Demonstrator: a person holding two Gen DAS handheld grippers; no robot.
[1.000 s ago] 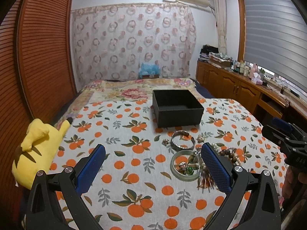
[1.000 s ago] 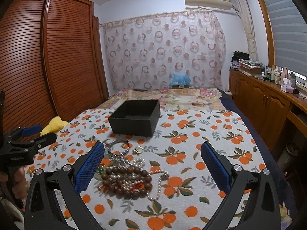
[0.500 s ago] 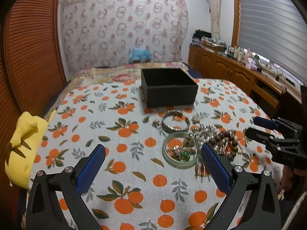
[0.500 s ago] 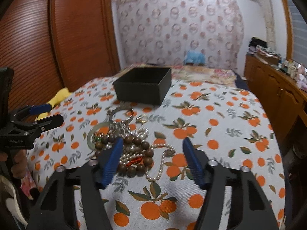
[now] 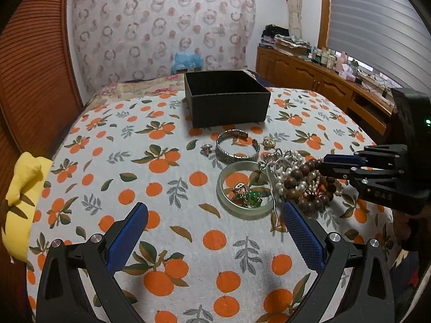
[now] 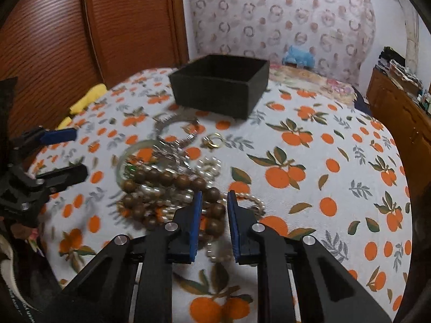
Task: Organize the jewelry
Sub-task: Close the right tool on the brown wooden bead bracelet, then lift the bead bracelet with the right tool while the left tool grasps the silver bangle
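Surface: bedspread (image 5: 167,188) printed with oranges and leaves, bearing everything below.
Landmark: black box (image 5: 226,97), open-topped, inside dark and not readable, standing toward the far end of the bedspread.
Silver cuff bangle (image 5: 237,145): just in front of the black box, lying flat, gap turned toward the box.
Small rings: one (image 5: 206,148) left of the cuff, a gold one (image 5: 268,142) right of it, both nearer than the black box.
Pale green bangle (image 5: 246,189): nearer again than the cuff, flat on the cloth, ringing a few small trinkets, one of them green (image 5: 253,197).
Wooden bead string (image 6: 172,188): heaped with a pearl strand (image 6: 212,165), right of the green bangle and well in front of the black box; tangled, so strand limits unclear.
Left gripper (image 5: 215,226): jaws spread wide, nothing between them, low over the cloth on the near side of the green bangle; right pad (image 5: 301,235) close beside that bangle's near rim.
Right gripper (image 6: 214,220): jaws drawn in to a narrow gap, straddling brown beads at the near edge of the heap; possibly pinching them, though contact cannot be confirmed through the blur.
Yellow plush toy (image 5: 23,202): at the left edge of the bedspread, well apart from the black box.
Wooden cabinet (image 5: 317,86): along the wall right of the black box, top crowded with small items.
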